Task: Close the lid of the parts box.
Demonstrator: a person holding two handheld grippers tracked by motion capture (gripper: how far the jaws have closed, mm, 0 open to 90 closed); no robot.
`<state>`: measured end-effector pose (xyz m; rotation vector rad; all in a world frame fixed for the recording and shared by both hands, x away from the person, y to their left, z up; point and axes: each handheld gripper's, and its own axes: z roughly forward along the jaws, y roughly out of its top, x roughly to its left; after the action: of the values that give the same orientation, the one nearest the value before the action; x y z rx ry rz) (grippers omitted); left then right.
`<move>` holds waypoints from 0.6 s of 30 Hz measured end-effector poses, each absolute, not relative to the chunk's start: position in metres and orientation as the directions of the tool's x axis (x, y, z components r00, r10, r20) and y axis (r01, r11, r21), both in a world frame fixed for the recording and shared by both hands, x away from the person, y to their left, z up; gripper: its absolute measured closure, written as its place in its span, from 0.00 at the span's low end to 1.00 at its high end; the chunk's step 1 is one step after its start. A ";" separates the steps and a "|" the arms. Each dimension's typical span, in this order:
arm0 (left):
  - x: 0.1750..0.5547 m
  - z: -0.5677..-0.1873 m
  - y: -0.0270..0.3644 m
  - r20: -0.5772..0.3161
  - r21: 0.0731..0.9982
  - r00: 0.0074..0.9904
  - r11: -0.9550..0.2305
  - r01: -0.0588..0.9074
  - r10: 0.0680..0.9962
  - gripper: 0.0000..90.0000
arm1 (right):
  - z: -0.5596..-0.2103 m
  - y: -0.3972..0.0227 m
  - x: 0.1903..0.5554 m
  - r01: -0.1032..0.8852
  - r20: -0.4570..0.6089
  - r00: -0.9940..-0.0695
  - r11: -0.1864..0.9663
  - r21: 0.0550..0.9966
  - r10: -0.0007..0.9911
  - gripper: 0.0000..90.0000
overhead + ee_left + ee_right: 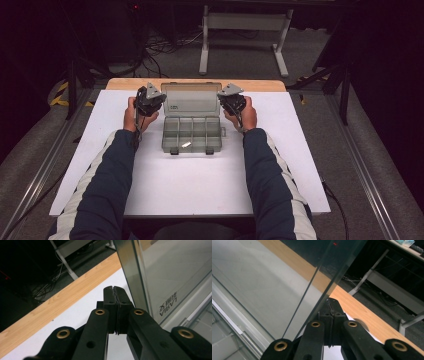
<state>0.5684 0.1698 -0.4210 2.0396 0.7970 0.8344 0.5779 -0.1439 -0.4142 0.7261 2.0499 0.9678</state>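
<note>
Two forearms in dark sleeves [107,185] with pale stripes are reaching up from the near edge of the white table [190,185], and between the hands a clear plastic box [192,134] is sitting open near the middle of the table. Its tray is split into several small compartments; one front compartment is holding a small pale piece [186,144], too small to identify, and the others are looking bare. The lid [192,99] is standing up behind the tray. The left gripper [148,100] is resting just beside the lid's left edge and the right gripper [232,100] just beside its right edge. The left gripper view is showing its jaws pressed together on nothing, with the lid's edge and a printed label [168,306] close on one side. The right gripper view is showing jaws likewise closed and empty, tips against or just behind the lid's clear edge. Farther off, a strip of wooden tabletop [195,84] is running behind the white sheet, and beyond it a grey frame [245,30] is standing on the floor among cables.
</note>
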 end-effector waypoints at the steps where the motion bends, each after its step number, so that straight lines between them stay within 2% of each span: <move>1: 0.567 -0.419 0.170 0.290 0.829 0.583 -0.503 0.244 0.759 0.99 | -0.414 -0.144 0.577 0.170 -0.382 -0.564 0.556 0.814 0.732 1.00; 18: 0.553 -0.396 0.170 0.354 0.822 0.583 -0.541 0.179 0.732 0.98 | -0.397 -0.147 0.567 0.142 -0.347 -0.570 0.506 0.851 0.745 1.00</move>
<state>0.5534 0.1697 -0.3958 2.0404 0.7231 0.9113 0.5673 -0.1472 -0.3968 0.7247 2.0182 1.0515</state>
